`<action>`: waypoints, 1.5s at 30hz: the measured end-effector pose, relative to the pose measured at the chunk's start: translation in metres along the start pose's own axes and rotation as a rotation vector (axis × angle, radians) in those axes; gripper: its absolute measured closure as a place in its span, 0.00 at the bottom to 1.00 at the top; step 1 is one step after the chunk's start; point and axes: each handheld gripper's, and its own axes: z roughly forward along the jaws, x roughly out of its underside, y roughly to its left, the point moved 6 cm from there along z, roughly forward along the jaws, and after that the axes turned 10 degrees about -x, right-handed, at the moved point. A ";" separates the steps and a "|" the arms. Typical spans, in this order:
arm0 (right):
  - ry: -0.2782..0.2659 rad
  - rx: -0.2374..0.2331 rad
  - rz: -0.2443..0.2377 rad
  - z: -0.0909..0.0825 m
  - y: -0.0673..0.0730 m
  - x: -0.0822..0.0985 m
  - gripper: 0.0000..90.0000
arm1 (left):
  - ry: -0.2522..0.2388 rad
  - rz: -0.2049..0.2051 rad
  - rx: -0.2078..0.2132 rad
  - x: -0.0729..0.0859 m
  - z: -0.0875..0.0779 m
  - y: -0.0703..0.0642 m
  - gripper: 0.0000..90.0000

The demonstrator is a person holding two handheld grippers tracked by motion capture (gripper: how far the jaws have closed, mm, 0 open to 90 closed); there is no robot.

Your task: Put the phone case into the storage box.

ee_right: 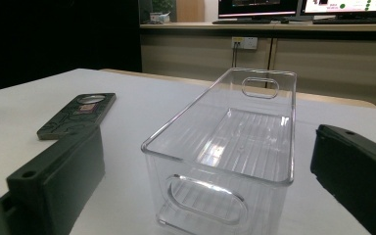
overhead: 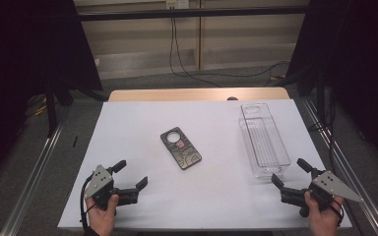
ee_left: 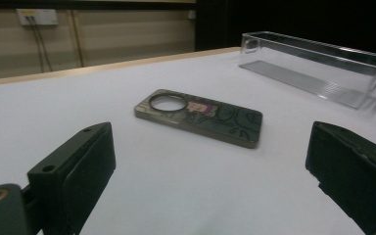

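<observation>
Two hand-held grippers rest at the near edge of a white-covered table, each aimed at a different object. The left gripper sits at the near left corner, held by the person's left hand; its jaws stand wide apart and hold nothing. Seen along those jaws in the left gripper view, the phone case lies flat between them but well ahead, untouched, its round camera opening turned toward the far edge of the table. Lying flat on the sheet, it offers only thin edges to a grasp, which is probably why the jaws are spread wider than its short side before any approach. In the high view the phone case occupies the middle of the table, set at a slant, apart from everything else. The right gripper, held by the right hand at the near right corner, is likewise fully spread and empty. It faces the near end wall of the clear plastic bin, which stands upright and empty on the right side of the table with its long axis running away from the person. The right gripper view shows the bin just ahead of the jaws, its oval handle cut-out facing them. This arrangement suggests a division of labour: the left tool to lift the case, the right to steady or receive at the bin.
</observation>
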 end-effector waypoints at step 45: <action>0.006 -0.004 0.000 0.001 0.002 0.000 0.00 | -0.085 0.016 0.096 -0.039 0.077 -0.045 0.03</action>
